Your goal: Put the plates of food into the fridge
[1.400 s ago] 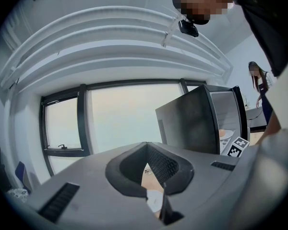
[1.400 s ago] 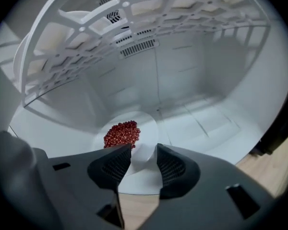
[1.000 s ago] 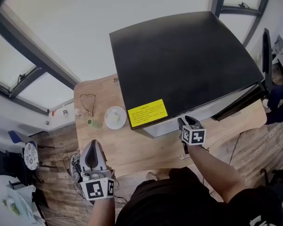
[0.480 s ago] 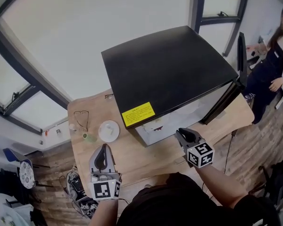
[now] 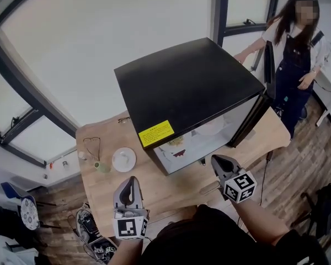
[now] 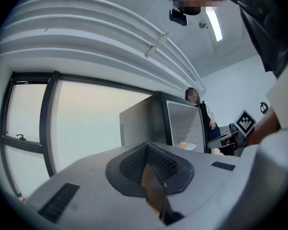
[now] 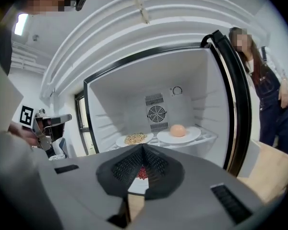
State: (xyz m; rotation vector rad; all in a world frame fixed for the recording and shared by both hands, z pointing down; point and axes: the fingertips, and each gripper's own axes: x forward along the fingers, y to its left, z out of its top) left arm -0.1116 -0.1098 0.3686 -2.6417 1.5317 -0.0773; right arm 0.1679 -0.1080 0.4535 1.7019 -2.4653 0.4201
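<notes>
Fridge (image 5: pixel 187 87): small, black top and sides, white inside, standing on the far right part of the tabletop (image 5: pixel 171 189). Its door (image 5: pixel 267 70) is swung wide open on its right side. On the upper wire shelf (image 7: pixel 209 137) two white plates sit side by side. The left plate (image 7: pixel 134 139) holds a pale, noodle-like heap, the right plate (image 7: pixel 178 135) one round orange-tan piece. Below the shelf, a third plate (image 5: pixel 176 152) carries red food. A fourth plate (image 5: pixel 124 159), white, lies near the tabletop's left edge, apart from the fridge; contents unclear.
</notes>
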